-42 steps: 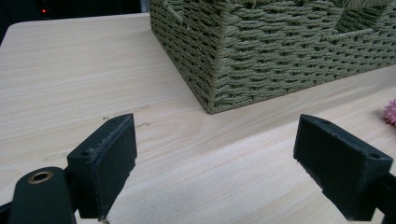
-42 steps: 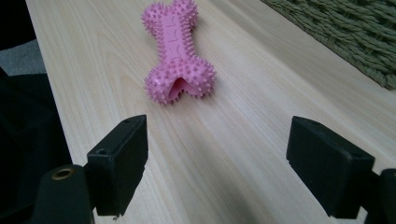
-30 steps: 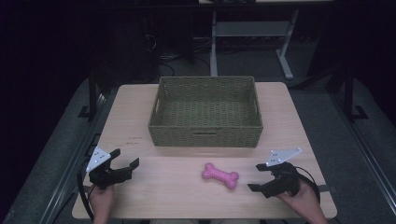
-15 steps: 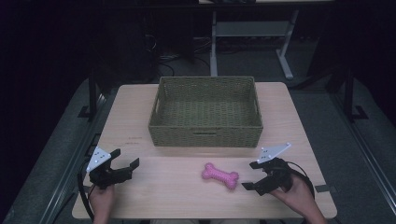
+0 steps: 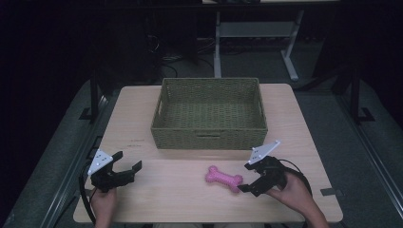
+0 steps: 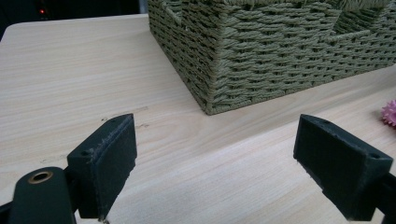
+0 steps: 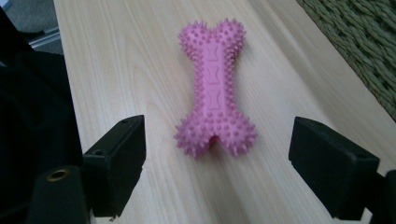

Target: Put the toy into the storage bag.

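Observation:
A pink spiky bone toy (image 5: 223, 178) lies flat on the wooden table (image 5: 180, 190), in front of a woven green basket (image 5: 209, 114). My right gripper (image 5: 245, 176) is open just right of the toy, its jaws standing either side of the toy's near end without touching it. In the right gripper view the bone (image 7: 215, 88) stretches away lengthwise from between the open jaws of that gripper (image 7: 217, 172). My left gripper (image 5: 129, 160) rests open near the table's front left, holding nothing. Its own view has the gripper (image 6: 215, 172) facing the basket's corner (image 6: 280, 51).
The basket looks empty in the high view. A sliver of the pink toy (image 6: 390, 114) appears at the right edge of the left gripper view. Bare table lies between the two grippers. A metal stand (image 5: 252, 33) sits on the dark floor beyond the table.
My right gripper has moved left and slightly forward, closing in on the bone's right end. The left gripper and the toy have stayed put.

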Demonstrator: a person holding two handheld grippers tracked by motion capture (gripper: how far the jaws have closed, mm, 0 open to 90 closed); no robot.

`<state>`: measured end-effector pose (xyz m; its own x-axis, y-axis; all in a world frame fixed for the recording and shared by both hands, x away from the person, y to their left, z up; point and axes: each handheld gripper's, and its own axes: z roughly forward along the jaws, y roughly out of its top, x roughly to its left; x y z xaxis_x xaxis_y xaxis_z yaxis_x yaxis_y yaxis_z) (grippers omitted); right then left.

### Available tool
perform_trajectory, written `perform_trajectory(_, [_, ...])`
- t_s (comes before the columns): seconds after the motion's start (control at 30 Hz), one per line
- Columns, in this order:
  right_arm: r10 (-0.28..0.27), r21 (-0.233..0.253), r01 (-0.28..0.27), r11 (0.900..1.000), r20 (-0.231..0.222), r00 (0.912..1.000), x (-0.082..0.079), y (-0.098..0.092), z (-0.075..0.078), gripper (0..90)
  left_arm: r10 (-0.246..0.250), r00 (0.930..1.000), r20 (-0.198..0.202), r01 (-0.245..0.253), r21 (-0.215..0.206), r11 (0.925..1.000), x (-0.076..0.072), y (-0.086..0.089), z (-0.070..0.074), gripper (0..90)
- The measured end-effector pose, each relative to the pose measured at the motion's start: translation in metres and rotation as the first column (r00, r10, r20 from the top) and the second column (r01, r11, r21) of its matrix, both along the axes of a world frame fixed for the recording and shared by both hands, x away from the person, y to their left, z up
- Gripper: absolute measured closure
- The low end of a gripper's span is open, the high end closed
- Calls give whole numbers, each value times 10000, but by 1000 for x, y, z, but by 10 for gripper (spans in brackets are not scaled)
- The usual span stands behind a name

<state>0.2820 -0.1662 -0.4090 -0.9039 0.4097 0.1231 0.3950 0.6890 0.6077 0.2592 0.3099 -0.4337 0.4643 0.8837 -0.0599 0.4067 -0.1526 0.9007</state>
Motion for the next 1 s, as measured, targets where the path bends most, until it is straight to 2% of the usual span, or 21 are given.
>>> perform_trajectory(0.3, [544, -426, -543, 9976, 21, 9985, 10, 22, 4, 198, 4, 10000, 46, -4, -37, 10000, -1, 1, 1, 128])
perform_trajectory(0.77, [912, -775, -915, 9928, -72, 9958, 18, 42, 3, 210, 13, 10000, 28, -13, -77, 10000, 0, 2, 1, 128])
perform_trajectory(0.87, [1016, -780, -1022, 9917, -126, 9948, 20, 46, 1, 213, 24, 10000, 43, -24, -85, 10000, -1, 2, 1, 128])
perform_trajectory(1.0, [1033, -1013, -1057, 9892, -293, 9942, 22, 53, -3, 223, 24, 10000, 38, -24, -100, 9999, -1, 2, 1, 128])
